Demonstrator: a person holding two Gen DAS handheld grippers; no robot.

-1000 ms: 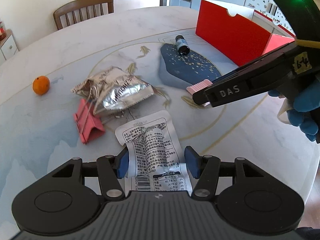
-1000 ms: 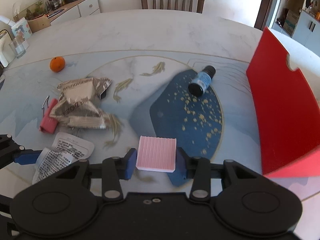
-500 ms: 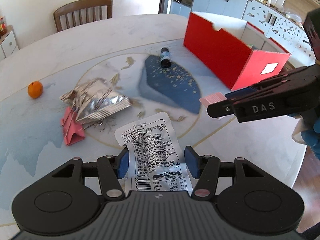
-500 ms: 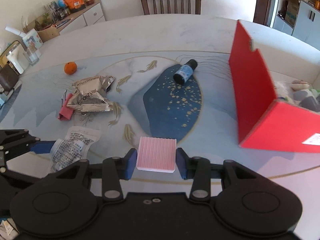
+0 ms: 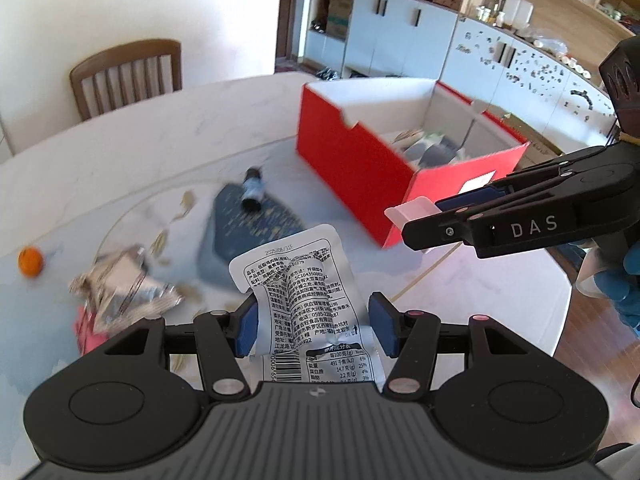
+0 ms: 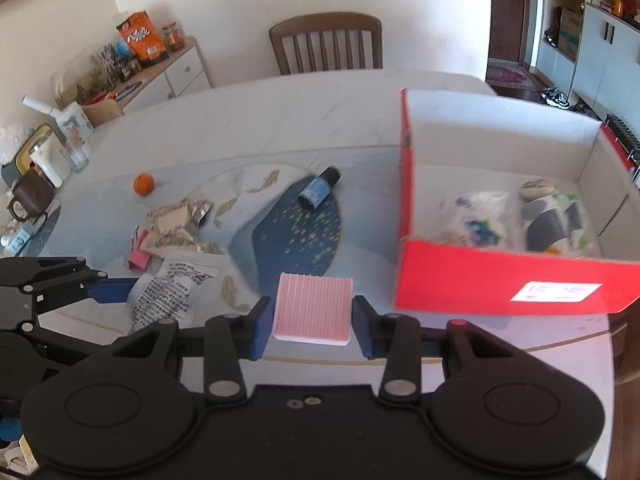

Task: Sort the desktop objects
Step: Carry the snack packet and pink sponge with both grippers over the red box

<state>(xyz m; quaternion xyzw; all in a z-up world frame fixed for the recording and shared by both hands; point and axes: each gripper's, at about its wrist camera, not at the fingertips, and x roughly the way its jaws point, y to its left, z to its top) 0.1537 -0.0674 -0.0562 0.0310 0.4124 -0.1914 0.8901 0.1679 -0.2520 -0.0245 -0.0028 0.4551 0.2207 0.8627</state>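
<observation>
Two things ride above the worktop (image 6: 280,128): a crinkled white printed packet (image 5: 304,292) clamped in my left gripper (image 5: 314,326), and a ribbed pink block (image 6: 314,306) pinched in my right gripper (image 6: 312,328), near the red box (image 6: 500,284).

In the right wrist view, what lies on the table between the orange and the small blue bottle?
Only bare tabletop with printed fish motifs; nothing stands between the orange and the blue bottle, as the right wrist view shows.

"DAS" is printed on the right gripper (image 5: 416,216), and the date "2025/08/31" is read atop the white packet (image 5: 304,288).
</observation>
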